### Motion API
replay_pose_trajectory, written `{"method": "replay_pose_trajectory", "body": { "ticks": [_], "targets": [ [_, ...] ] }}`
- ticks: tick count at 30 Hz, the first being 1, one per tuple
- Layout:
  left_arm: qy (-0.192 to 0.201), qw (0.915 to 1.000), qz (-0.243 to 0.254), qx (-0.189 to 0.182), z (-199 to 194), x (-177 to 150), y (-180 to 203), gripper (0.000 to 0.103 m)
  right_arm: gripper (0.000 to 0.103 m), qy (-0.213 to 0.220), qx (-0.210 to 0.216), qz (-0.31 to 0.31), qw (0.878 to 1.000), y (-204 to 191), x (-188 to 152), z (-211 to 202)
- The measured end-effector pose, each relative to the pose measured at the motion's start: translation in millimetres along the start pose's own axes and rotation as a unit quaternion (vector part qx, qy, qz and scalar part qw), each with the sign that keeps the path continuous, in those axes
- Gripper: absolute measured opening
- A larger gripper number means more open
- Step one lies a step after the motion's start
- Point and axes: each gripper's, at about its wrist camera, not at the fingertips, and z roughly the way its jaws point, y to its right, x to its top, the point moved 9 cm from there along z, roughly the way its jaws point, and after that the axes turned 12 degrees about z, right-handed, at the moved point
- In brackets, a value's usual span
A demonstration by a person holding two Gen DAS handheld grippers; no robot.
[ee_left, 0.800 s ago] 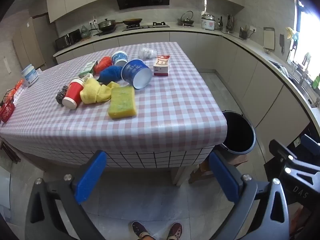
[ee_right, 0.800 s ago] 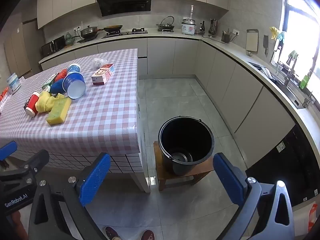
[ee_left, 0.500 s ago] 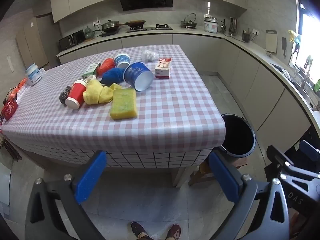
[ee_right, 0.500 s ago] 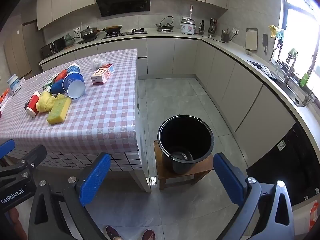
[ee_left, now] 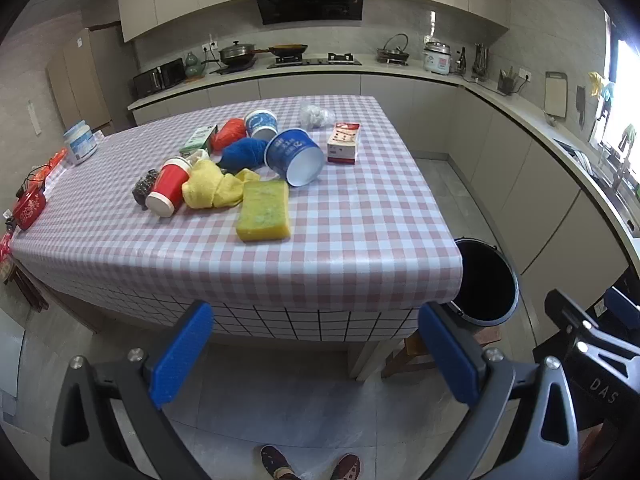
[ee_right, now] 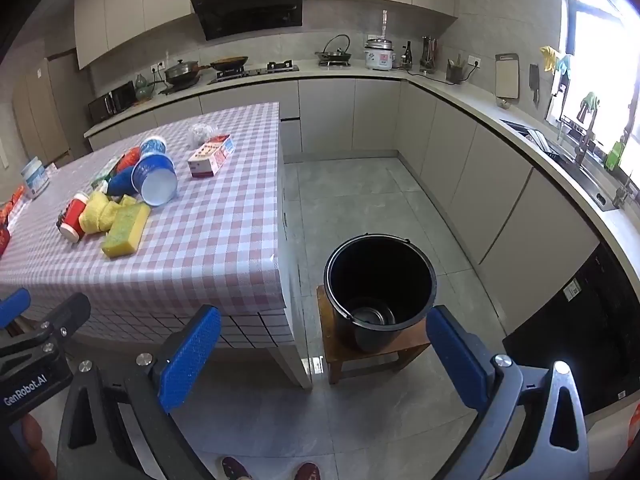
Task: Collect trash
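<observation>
Ahead of my left gripper (ee_left: 312,354), jaws spread wide and empty, I see the checked table (ee_left: 360,240) bearing a yellow sponge (ee_left: 264,211) and red cup (ee_left: 168,188), while the black bucket (ee_right: 378,280) sits beyond my equally spread, empty right gripper (ee_right: 322,354).

Sponge (ee_left: 264,210) and cups (ee_left: 297,156) on table (ee_left: 360,248), bucket (ee_right: 378,280) on stool (ee_right: 332,344) right of it
</observation>
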Motion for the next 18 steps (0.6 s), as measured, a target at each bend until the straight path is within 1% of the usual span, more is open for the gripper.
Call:
{"method": "replay_pose_trajectory", "body": {
  "ticks": [18],
  "targets": [
    [0.002,1.0000,-0.004,0.004,3,2,-3,0.103,0.103,0.012,0.012,0.002,1.000,-4,10,-2]
  ]
}}
